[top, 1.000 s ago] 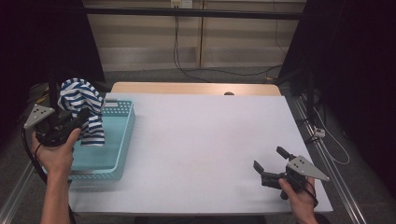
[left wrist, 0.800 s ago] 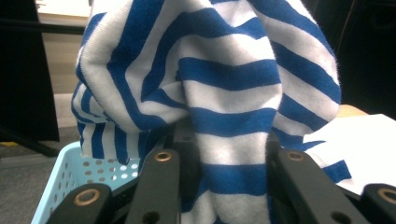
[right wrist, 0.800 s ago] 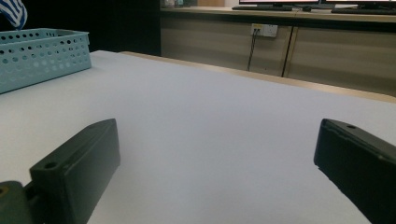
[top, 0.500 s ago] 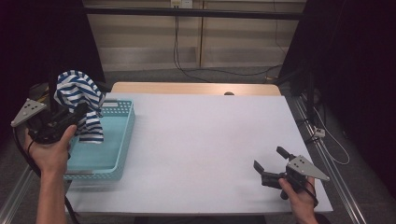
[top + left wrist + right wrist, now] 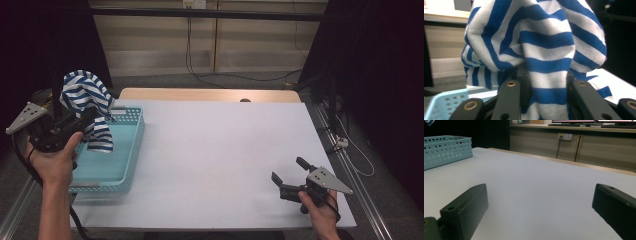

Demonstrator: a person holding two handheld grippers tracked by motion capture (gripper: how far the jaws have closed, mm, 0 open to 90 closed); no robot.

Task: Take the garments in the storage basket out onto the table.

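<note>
At nine o'clock, above the basket (image 5: 131, 150), I have the cloth (image 5: 87, 95) pinched in my left gripper (image 5: 75, 120), its jaws closed on a bunched fold. It looks soft, light and floppy, with a tail hanging down into the basket, so a grip on gathered folds suits it. At five o'clock my right gripper (image 5: 290, 175) rests open, holding nothing.

L tongs (image 5: 82, 120) raised, clamped; R tongs (image 5: 289, 171) low, jaws wide.
</note>
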